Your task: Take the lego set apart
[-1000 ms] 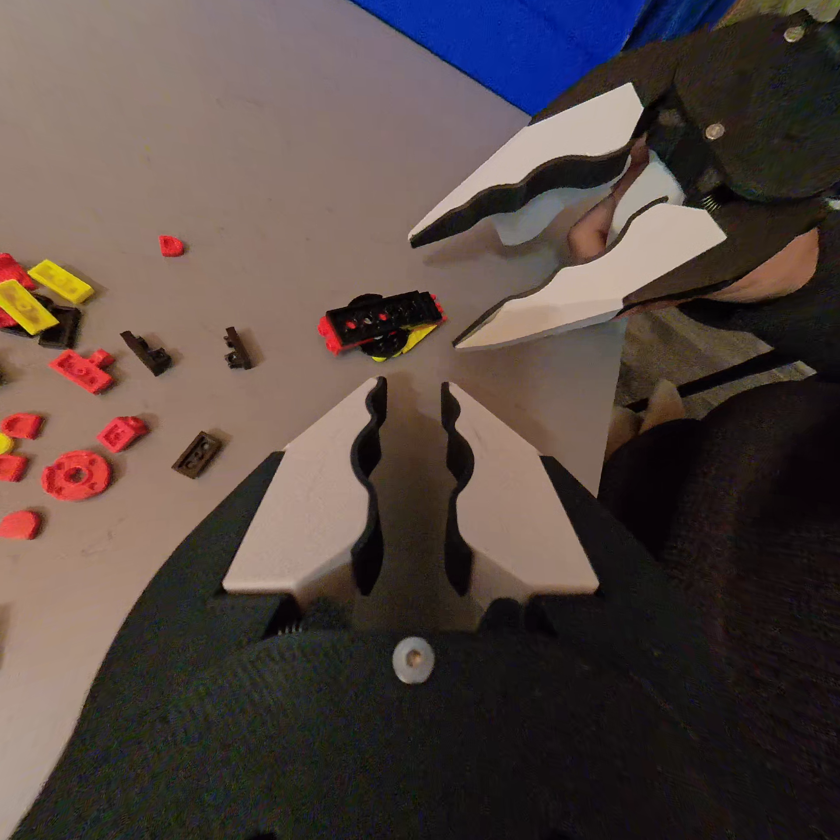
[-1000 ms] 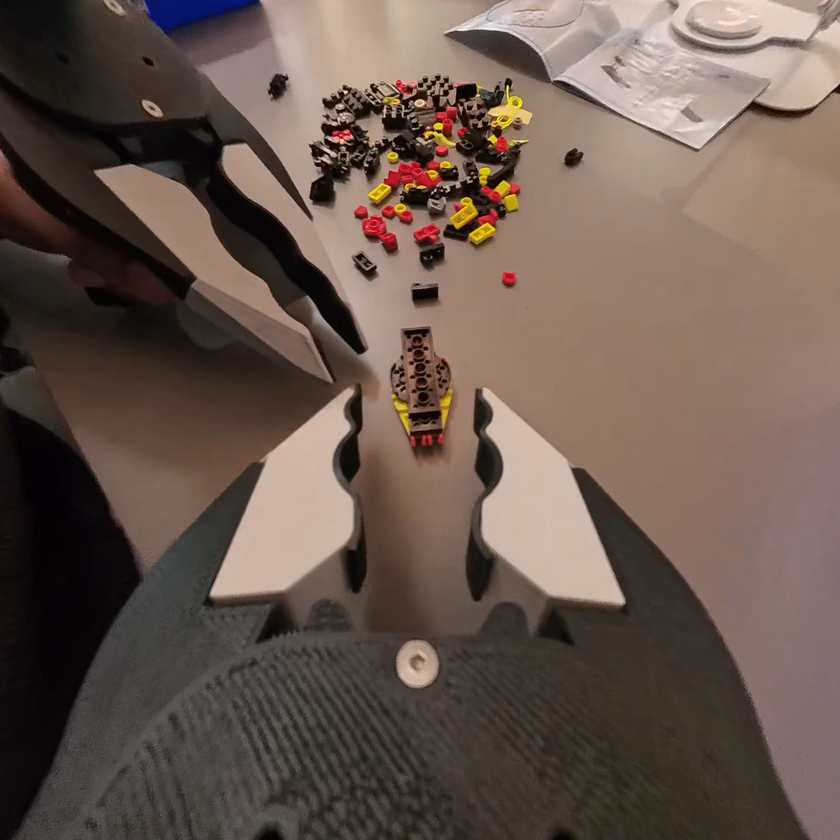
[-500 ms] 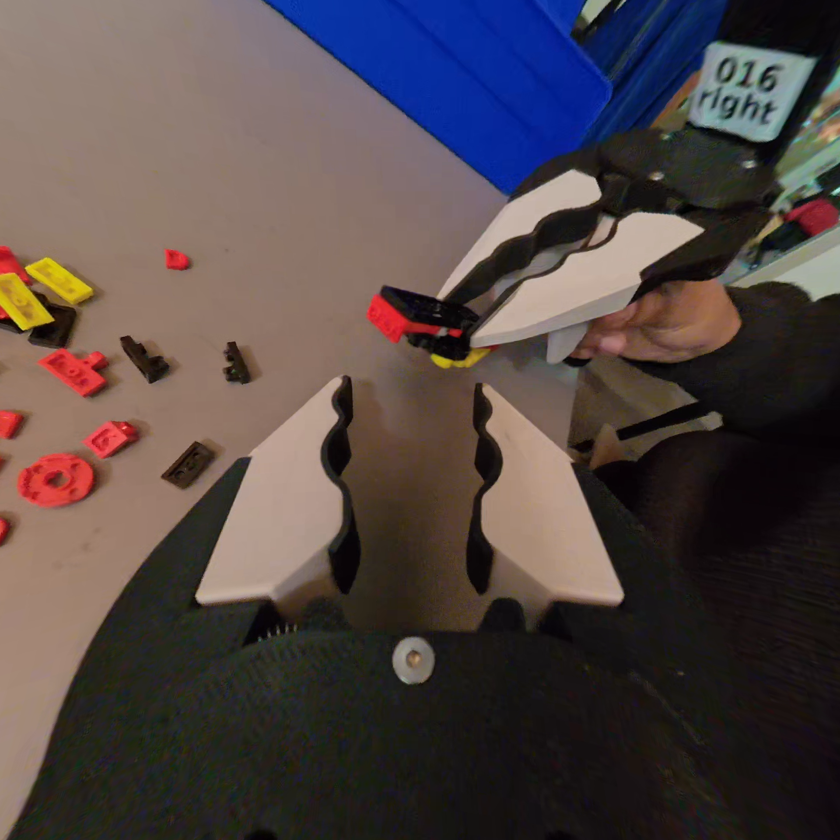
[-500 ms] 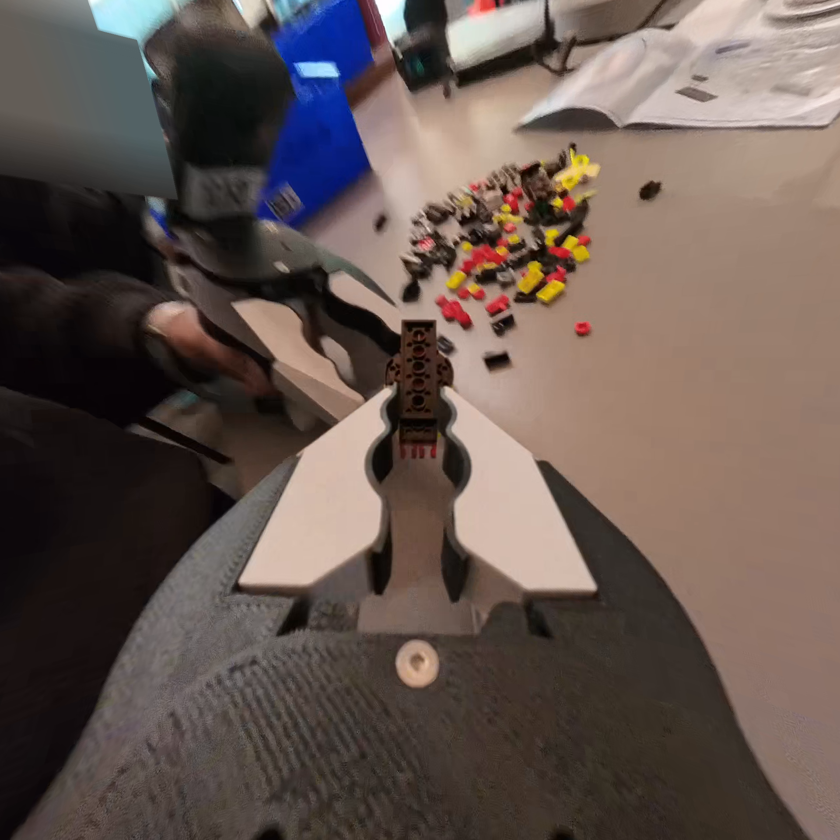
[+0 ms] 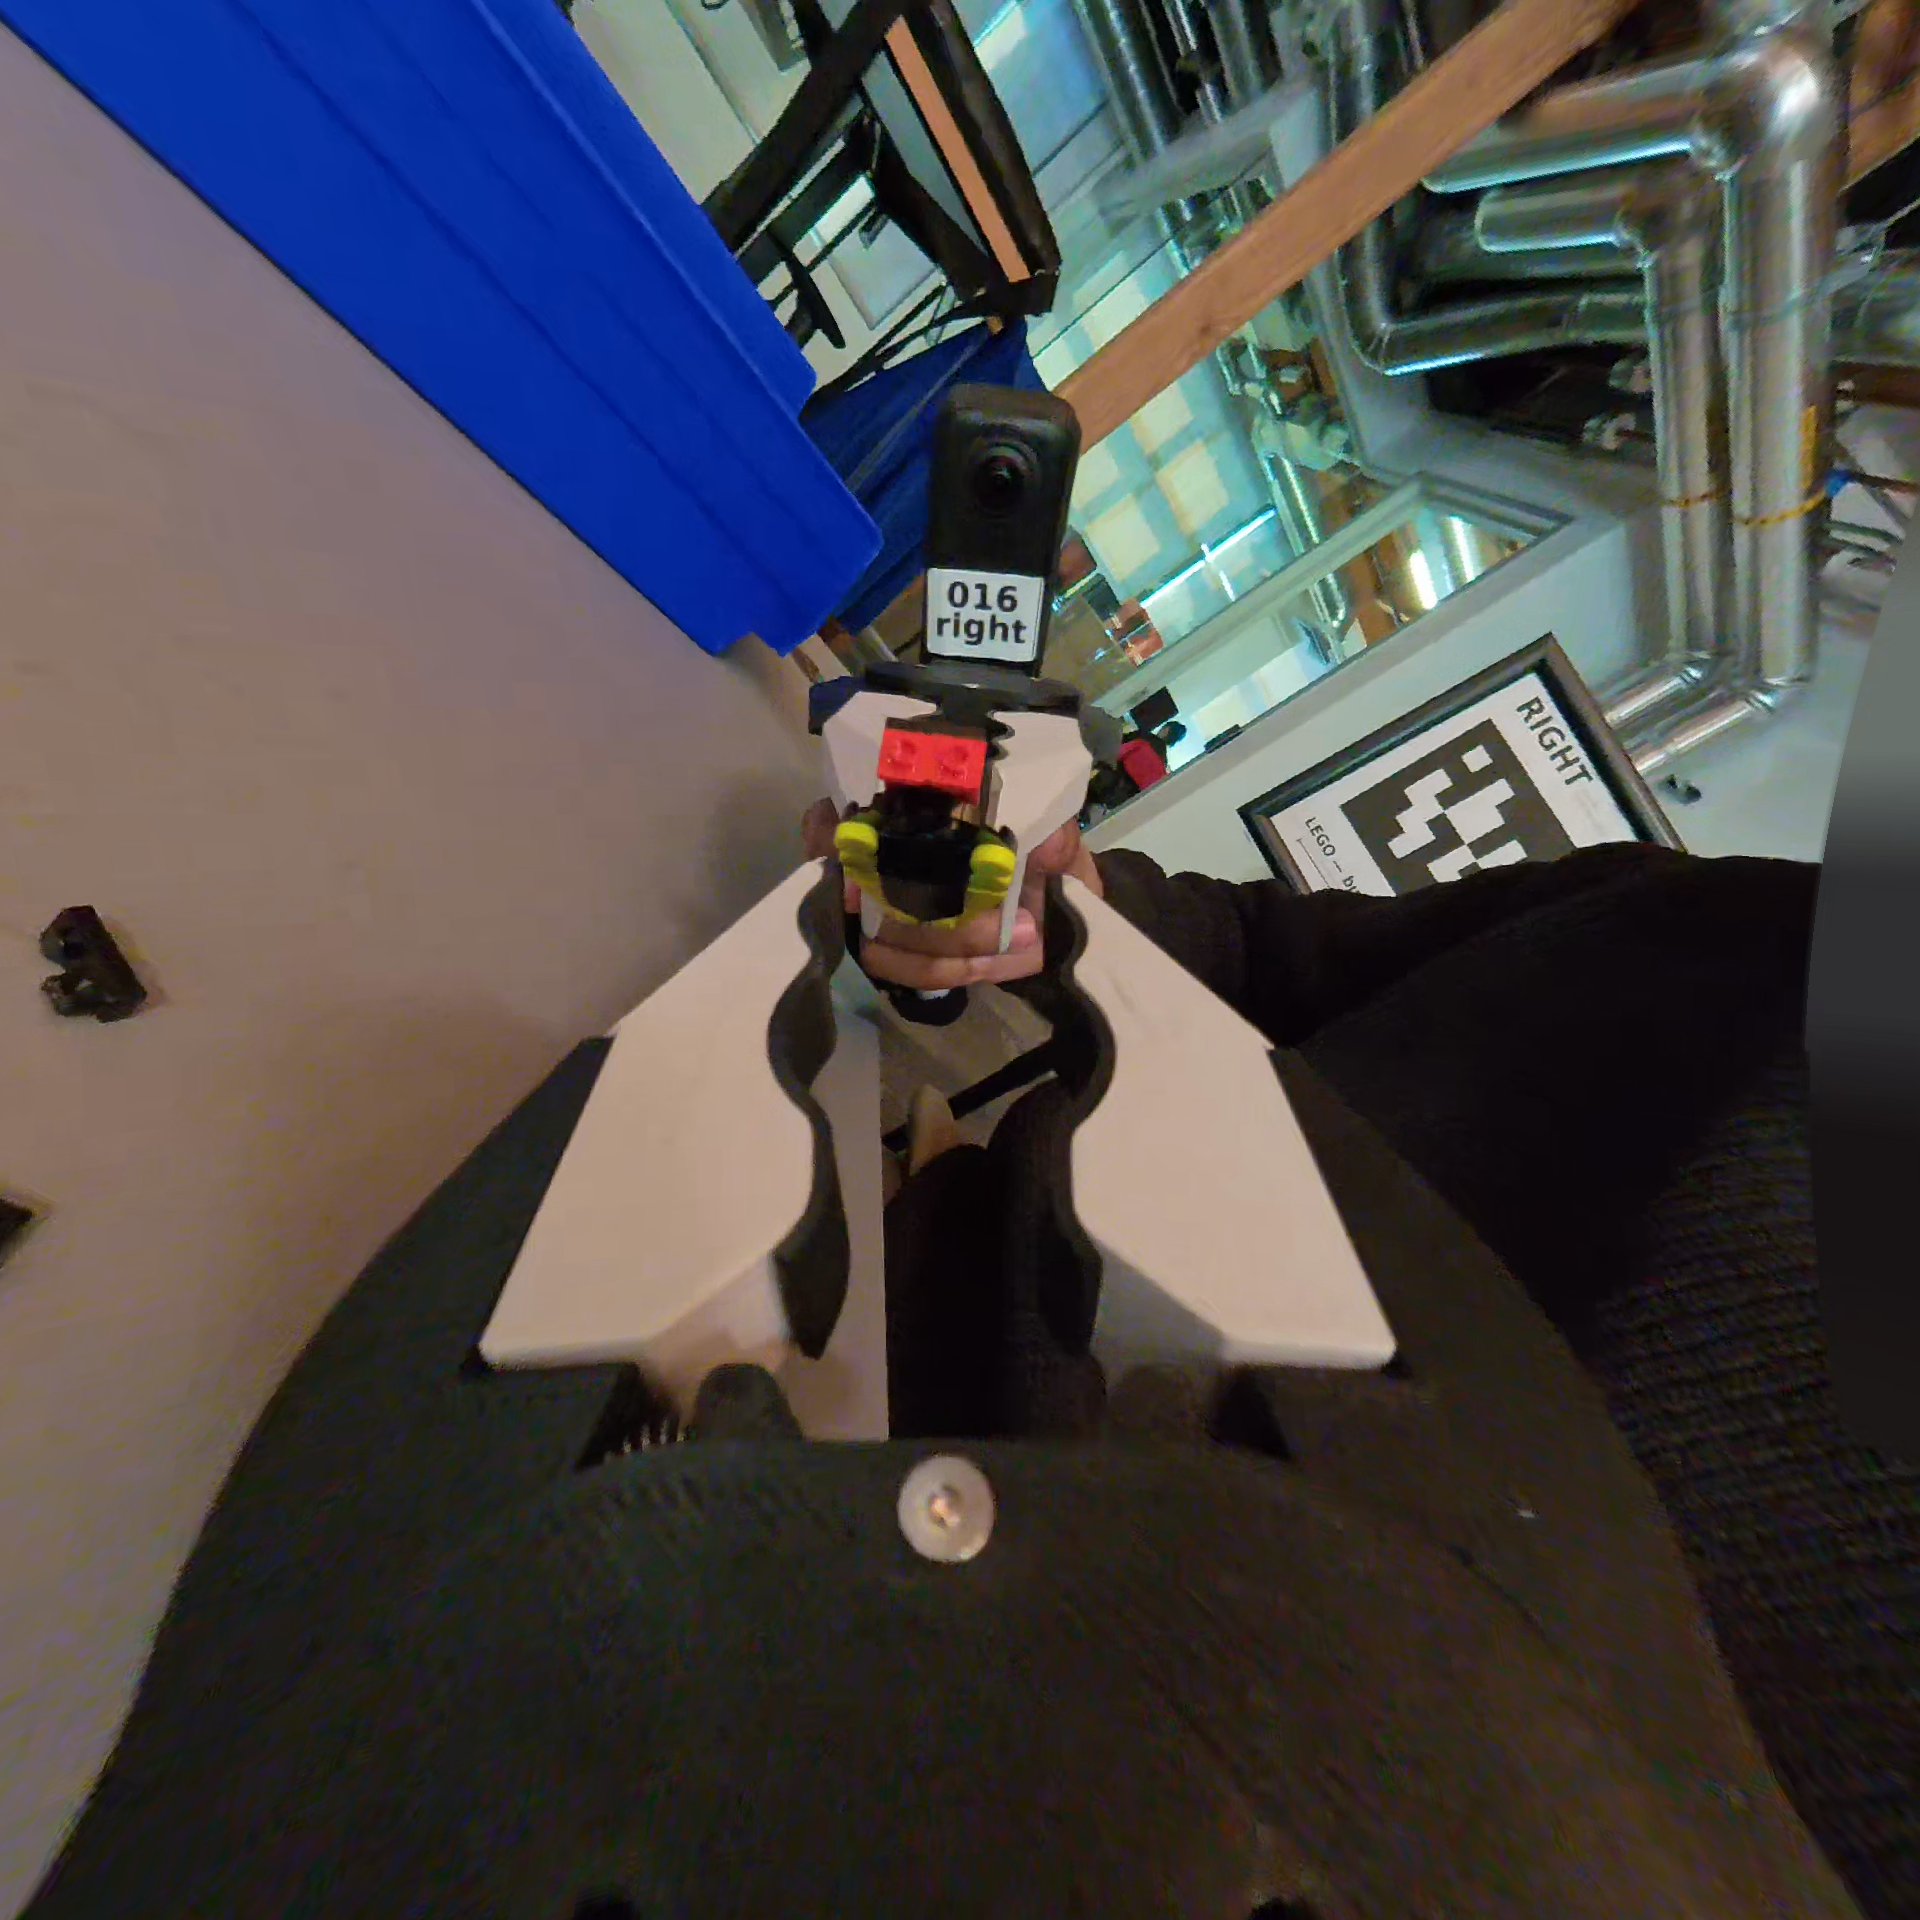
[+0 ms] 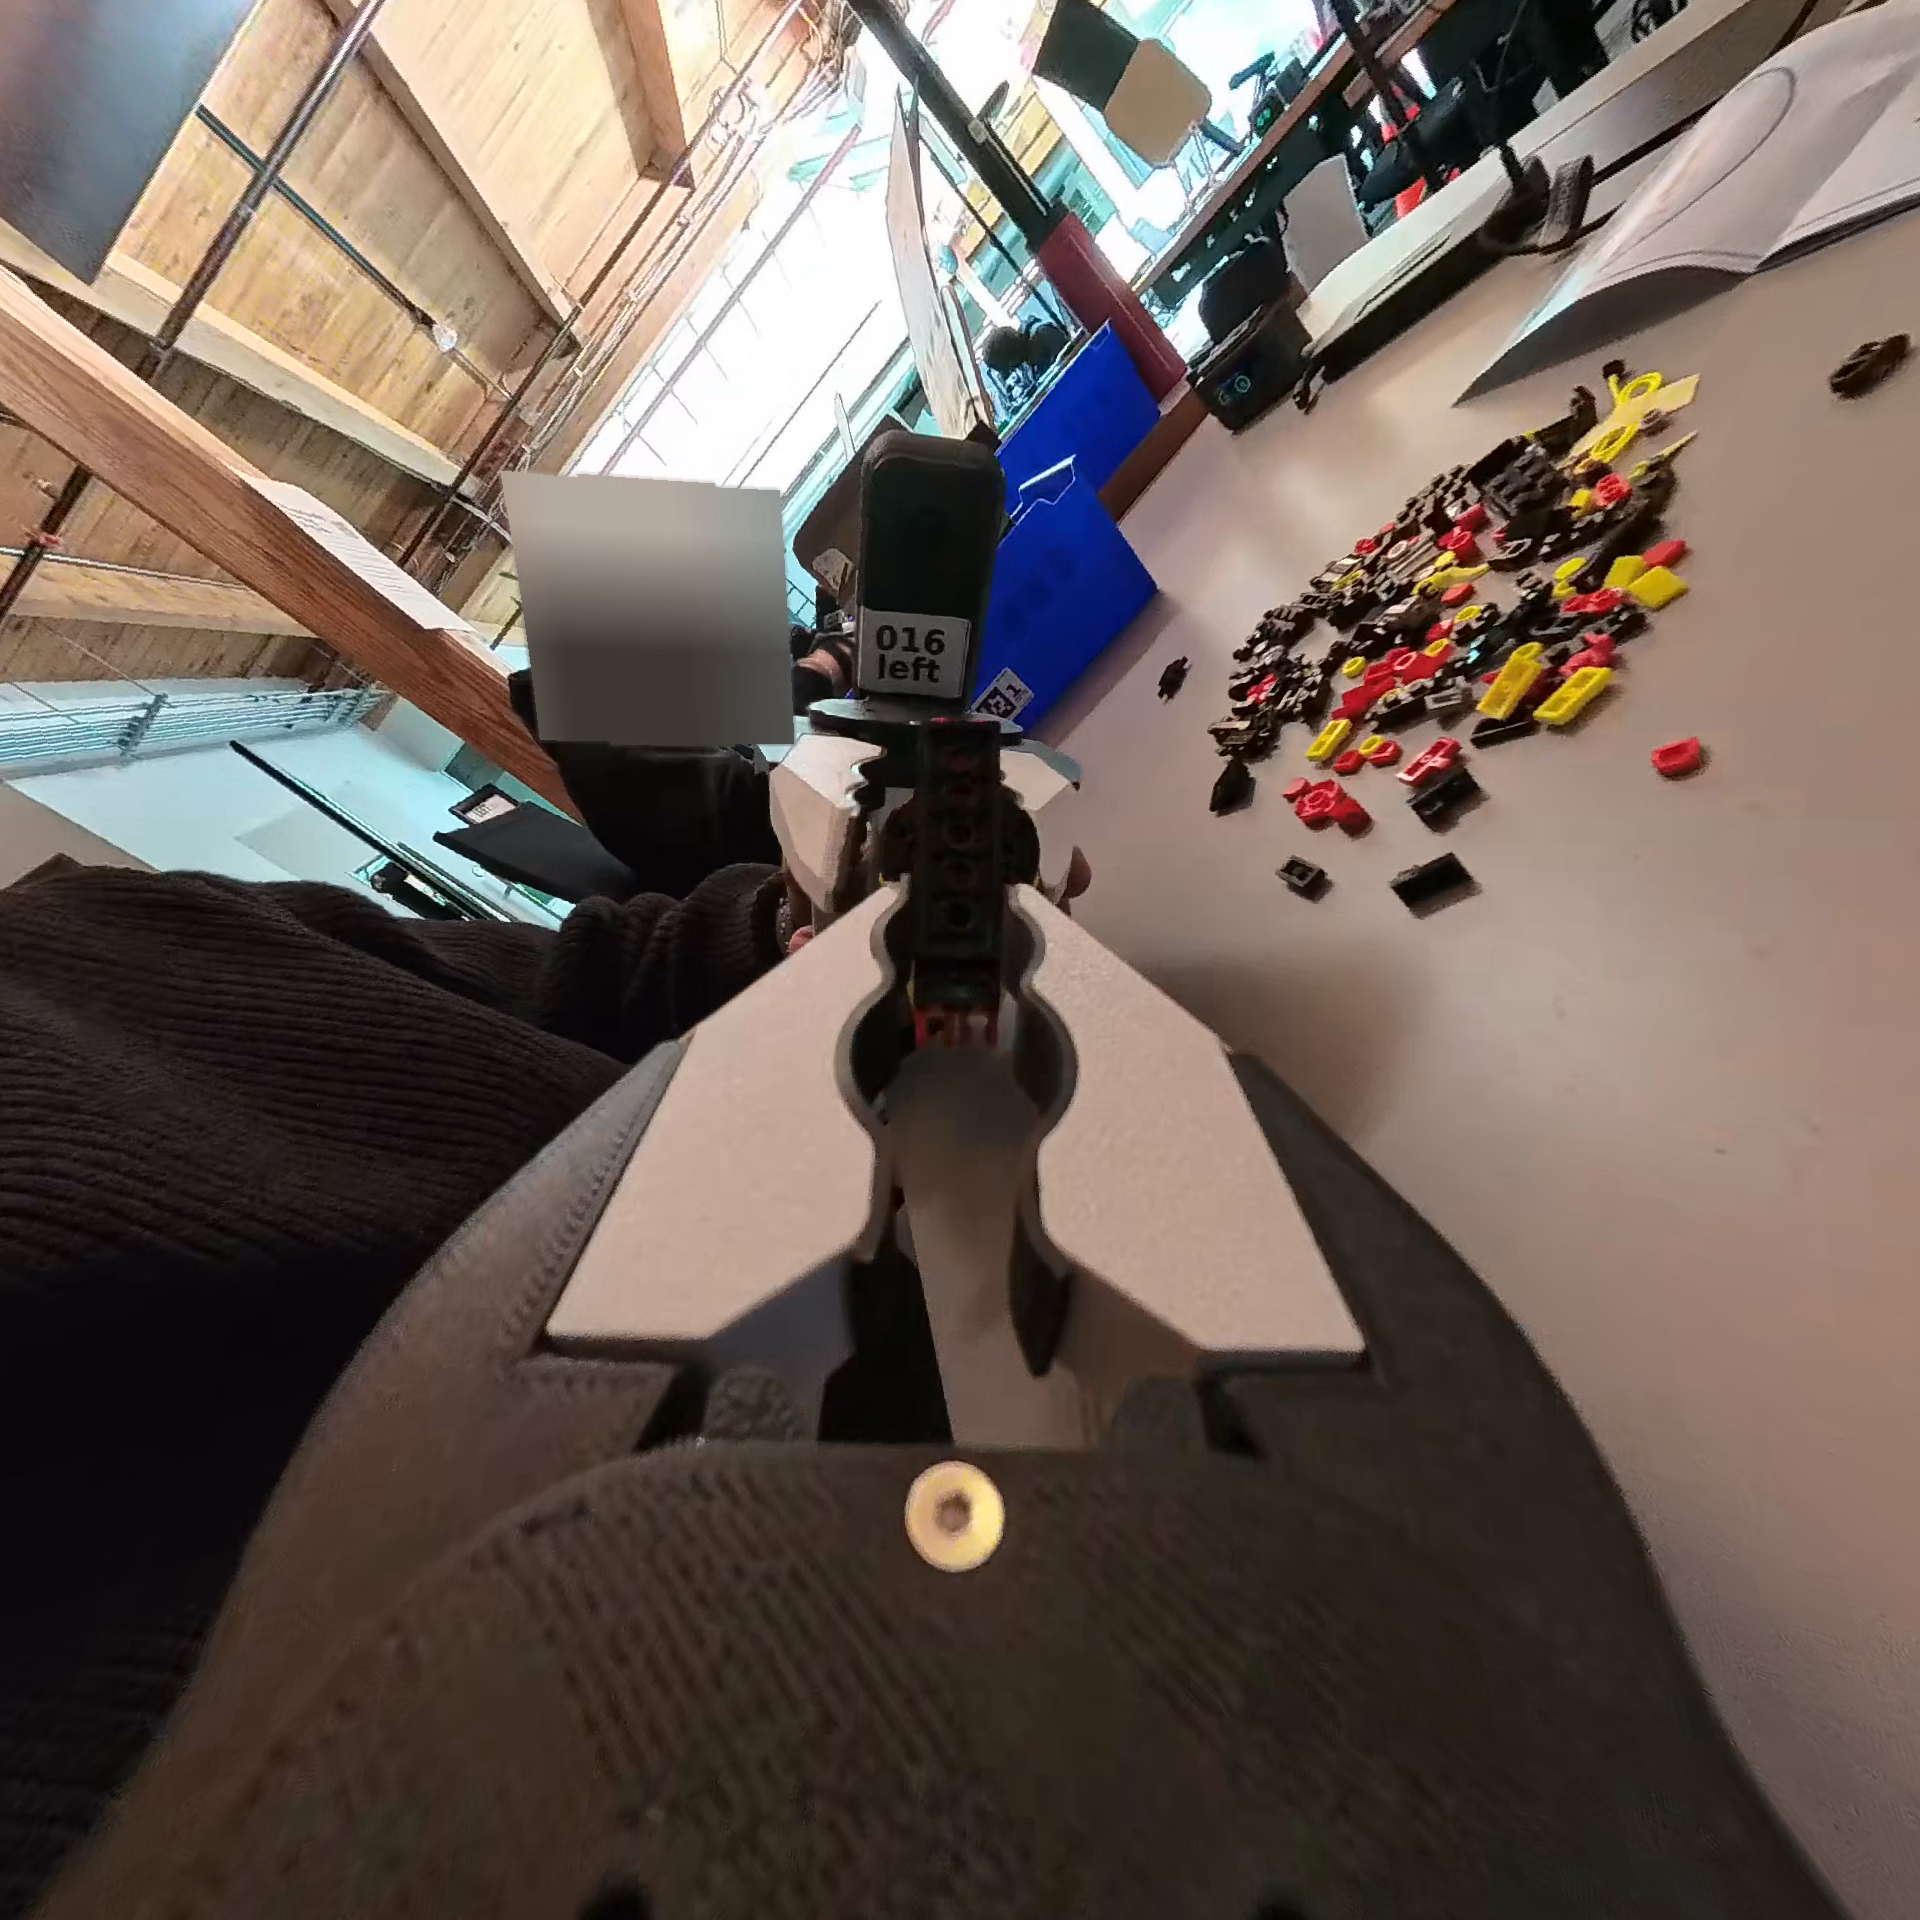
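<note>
Right gripper pinching black-red-yellow lego piece, lifted off worktop. Left gripper spread, tips flanking piece's far end, contact unclear. Loose bricks heaped on worktop, well apart.

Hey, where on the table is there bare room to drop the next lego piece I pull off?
Bare table lies right of the right tongs, on the near side of the two lone black pieces. Beyond them the pile of loose bricks is crowded. In the left wrist view, the strip between the blue bin and a stray black piece is free.
</note>
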Available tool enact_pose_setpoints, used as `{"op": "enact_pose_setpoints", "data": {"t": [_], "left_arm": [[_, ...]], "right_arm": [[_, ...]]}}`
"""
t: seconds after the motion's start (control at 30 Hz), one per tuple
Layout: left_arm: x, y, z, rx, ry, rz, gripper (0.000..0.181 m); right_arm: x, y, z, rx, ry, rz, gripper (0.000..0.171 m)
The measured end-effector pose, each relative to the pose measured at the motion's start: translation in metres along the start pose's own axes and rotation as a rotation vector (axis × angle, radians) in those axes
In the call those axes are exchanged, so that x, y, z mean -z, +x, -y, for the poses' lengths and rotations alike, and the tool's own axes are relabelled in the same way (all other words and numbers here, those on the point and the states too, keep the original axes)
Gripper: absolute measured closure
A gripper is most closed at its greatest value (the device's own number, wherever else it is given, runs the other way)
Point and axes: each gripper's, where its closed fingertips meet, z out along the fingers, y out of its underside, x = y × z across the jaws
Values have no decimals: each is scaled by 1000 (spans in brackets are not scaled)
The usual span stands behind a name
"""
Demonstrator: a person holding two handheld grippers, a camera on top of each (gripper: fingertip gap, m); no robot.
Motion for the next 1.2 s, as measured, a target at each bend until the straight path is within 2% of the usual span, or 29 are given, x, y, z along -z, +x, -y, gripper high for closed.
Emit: {"op": "enact_pose_setpoints", "data": {"t": [0.1, 0.23, 0.27, 0.33, 0.47, 0.57, 0.8, 1.03, 1.2], "left_arm": [[0, -2, 0, -19, 6, 12, 151], [0, -4, 0, -24, 5, 11, 150], [0, -3, 1, -18, 16, 2, 145], [-1, 0, 4, 9, 40, -24, 123], [-3, -2, -3, 10, 1, -21, 130], [-2, 0, 1, -10, 19, -18, 149], [-1, -2, 2, -33, 26, -8, 150], [-1, -8, -9, -82, -58, 35, 150], [-5, -2, -18, -87, -113, 5, 150]], "right_arm": [[-1, -2, -2, -10, -8, 21, 156], [-1, 0, -4, -29, -11, 29, 157], [-2, -1, -6, -31, -20, 35, 157], [-5, -2, -10, -31, -36, 39, 156], [-5, -5, -2, -91, 32, 68, 156], [-3, -3, -2, -100, 35, 67, 156], [-5, -2, -2, -79, 40, 54, 156], [6, -3, 8, -4, 46, 43, 149], [0, -5, -3, -23, 0, 61, 144]]}}
